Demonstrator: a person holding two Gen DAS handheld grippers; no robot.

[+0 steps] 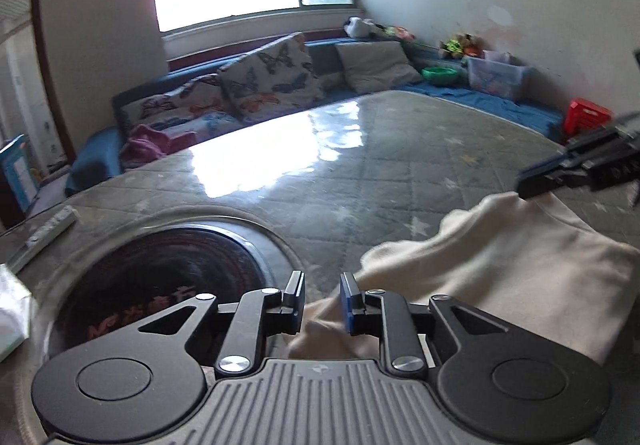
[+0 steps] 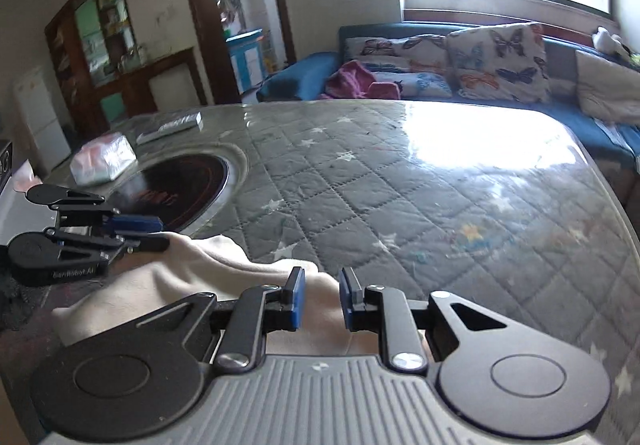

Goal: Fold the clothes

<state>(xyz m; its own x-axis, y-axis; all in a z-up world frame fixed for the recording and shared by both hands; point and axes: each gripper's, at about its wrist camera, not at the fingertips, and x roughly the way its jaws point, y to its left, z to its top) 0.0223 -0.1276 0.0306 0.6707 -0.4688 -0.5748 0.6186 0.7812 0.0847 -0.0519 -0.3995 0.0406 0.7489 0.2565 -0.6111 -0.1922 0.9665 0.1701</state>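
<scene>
At six o'clock on the table (image 2: 400,173), both grippers are hovering, jaws apart, over the cream garment (image 1: 480,269): left gripper (image 1: 322,301), right gripper (image 2: 322,299). Next, I reckon, clamping its edge.

Quilted tabletop (image 2: 400,197) lies open ahead; round hob (image 2: 180,185), tissue pack (image 2: 102,159) and remote (image 2: 170,129) crowd its left.

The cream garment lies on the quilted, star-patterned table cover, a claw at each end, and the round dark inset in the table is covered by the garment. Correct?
Not quite. In the right wrist view the round dark inset lies uncovered beyond the cream garment, which stops short of it. The rest holds: left claw and right claw at its ends, on the quilted cover.
</scene>
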